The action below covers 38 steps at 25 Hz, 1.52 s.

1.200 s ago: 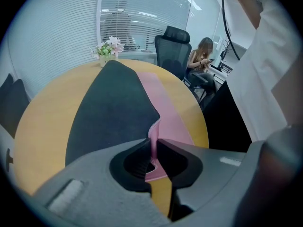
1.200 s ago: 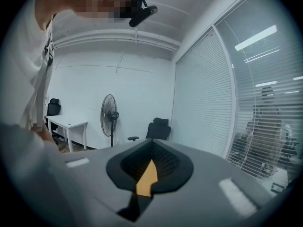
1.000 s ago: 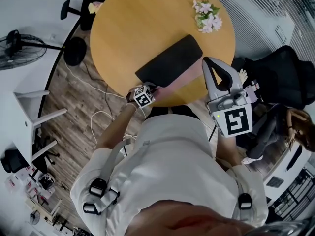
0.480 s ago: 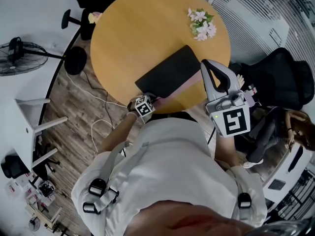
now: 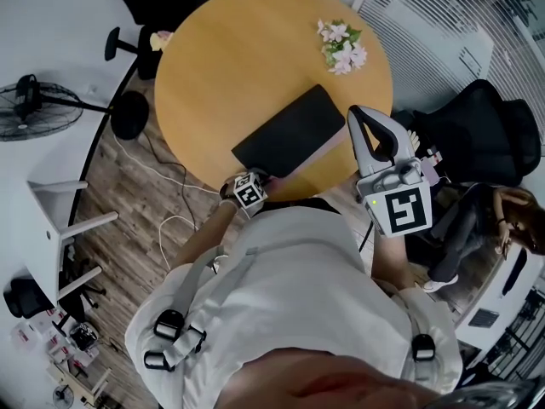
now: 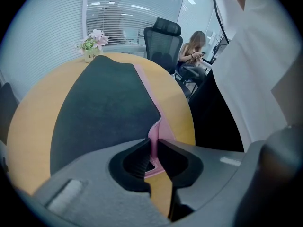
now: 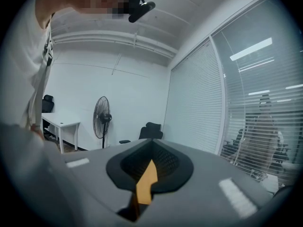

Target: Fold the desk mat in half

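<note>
The desk mat (image 5: pixel 289 130) lies doubled over on the round wooden table (image 5: pixel 221 58), black side up, with a pink strip (image 6: pixel 144 84) showing along its right edge. At the table's near edge my left gripper (image 5: pixel 262 177) is shut on the mat's pink near corner (image 6: pixel 153 143). Its jaws have just been opening a little, and the pink edge is still pinched between the pads. My right gripper (image 5: pixel 358 112) hangs in the air off the table's near right rim. It is shut and holds nothing (image 7: pixel 151 143).
A small pot of pink flowers (image 5: pixel 341 45) stands at the table's far right. A standing fan (image 5: pixel 34 92) and a white desk (image 5: pixel 60 220) are on the left. A black office chair (image 5: pixel 485 135) and a seated person (image 5: pixel 511 220) are on the right.
My left gripper has sunk slightly at the table's near edge, still on the mat's corner. The pink strip looks a little narrower. The right gripper has hardly moved.
</note>
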### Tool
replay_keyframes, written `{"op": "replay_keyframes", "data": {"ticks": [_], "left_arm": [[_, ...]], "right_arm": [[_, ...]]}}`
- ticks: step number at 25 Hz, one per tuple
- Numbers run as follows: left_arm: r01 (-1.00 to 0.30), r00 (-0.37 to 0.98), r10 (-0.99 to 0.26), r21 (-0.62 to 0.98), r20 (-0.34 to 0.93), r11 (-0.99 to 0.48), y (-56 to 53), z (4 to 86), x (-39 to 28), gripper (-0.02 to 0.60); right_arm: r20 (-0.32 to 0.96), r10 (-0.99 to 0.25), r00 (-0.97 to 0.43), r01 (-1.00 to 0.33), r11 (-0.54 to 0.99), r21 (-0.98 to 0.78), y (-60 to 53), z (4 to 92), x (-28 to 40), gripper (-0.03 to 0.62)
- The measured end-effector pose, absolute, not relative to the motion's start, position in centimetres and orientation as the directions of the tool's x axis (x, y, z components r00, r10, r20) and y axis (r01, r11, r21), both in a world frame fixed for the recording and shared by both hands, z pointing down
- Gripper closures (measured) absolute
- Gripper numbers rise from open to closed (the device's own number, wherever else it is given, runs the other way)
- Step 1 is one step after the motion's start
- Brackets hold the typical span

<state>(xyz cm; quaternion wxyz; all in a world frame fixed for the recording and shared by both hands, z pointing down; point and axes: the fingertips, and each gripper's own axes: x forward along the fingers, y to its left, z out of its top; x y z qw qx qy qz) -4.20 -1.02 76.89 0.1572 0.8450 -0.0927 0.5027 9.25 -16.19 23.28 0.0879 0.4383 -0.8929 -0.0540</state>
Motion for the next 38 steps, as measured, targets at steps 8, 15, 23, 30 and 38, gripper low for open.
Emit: {"op": "replay_keyframes", "data": {"ticks": [8,15,23,30,38], "left_arm": [[-0.368,0.513,-0.047,0.170,0.857,-0.914,-1.9,75.9,-3.7,0.445],[-0.481,0.614,-0.209,0.151,0.761,-0.864,-4.8,69.7,-2.9,0.430],[-0.613,0.704,-0.455,0.142,0.545,-0.777,-10.7,57.5,-1.6,0.449],[-0.720,0.667,-0.664,0.065,0.336,-0.691,-14.7,46.1,-2.0,0.488],[-0.785,0.619,-0.779,0.042,0.100,-0.619,-16.1,34.6,-2.6,0.518]], "right_arm": [[0.119,-0.797,-0.592,-0.772,0.603,0.198,-15.4,23.9,10.2,0.589],[0.116,-0.796,-0.594,-0.781,0.606,0.152,-14.9,23.7,9.5,0.589],[0.111,-0.790,-0.603,-0.772,0.613,0.165,-14.3,23.6,9.5,0.589],[0.155,-0.796,-0.585,-0.775,0.605,0.184,-14.3,24.1,10.1,0.589],[0.132,-0.790,-0.599,-0.766,0.614,0.193,-14.3,23.6,9.8,0.589]]}}
